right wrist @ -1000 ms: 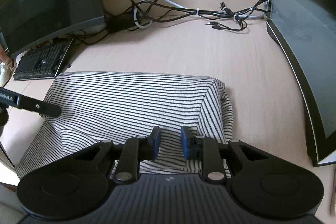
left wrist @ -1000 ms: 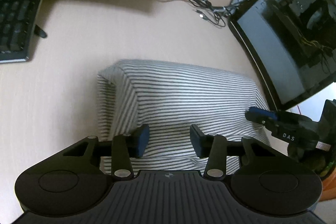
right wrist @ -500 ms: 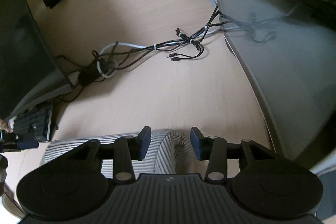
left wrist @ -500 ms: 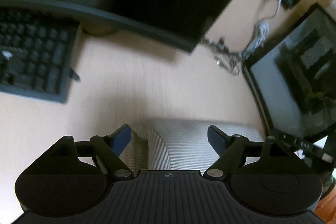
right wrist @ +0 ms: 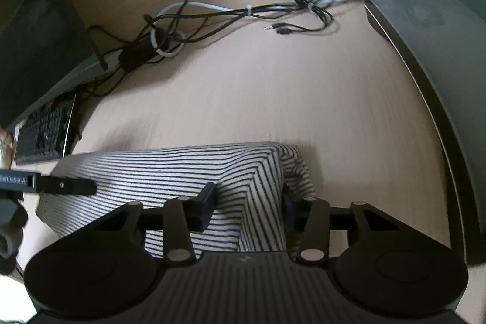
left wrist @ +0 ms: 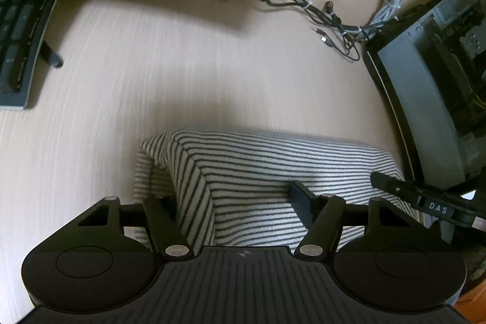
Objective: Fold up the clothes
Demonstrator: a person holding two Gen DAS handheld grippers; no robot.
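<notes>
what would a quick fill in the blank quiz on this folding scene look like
1. The folded garment has a black and white ____ pattern.
2. The left gripper has its jaws ____, set either side of the garment's corner.
3. At the left edge of the left wrist view, on the desk, lies a dark ____.
4. Behind the garment in the right wrist view lies a tangle of ____.

Missing words: striped; open; keyboard; cables

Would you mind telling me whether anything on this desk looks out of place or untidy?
The striped garment lies folded on the desk, its ends bunched rather than flat. Behind it a loose tangle of cables sprawls across the surface, plug ends unconnected. Both grippers, left and right, stand open over the cloth.
</notes>
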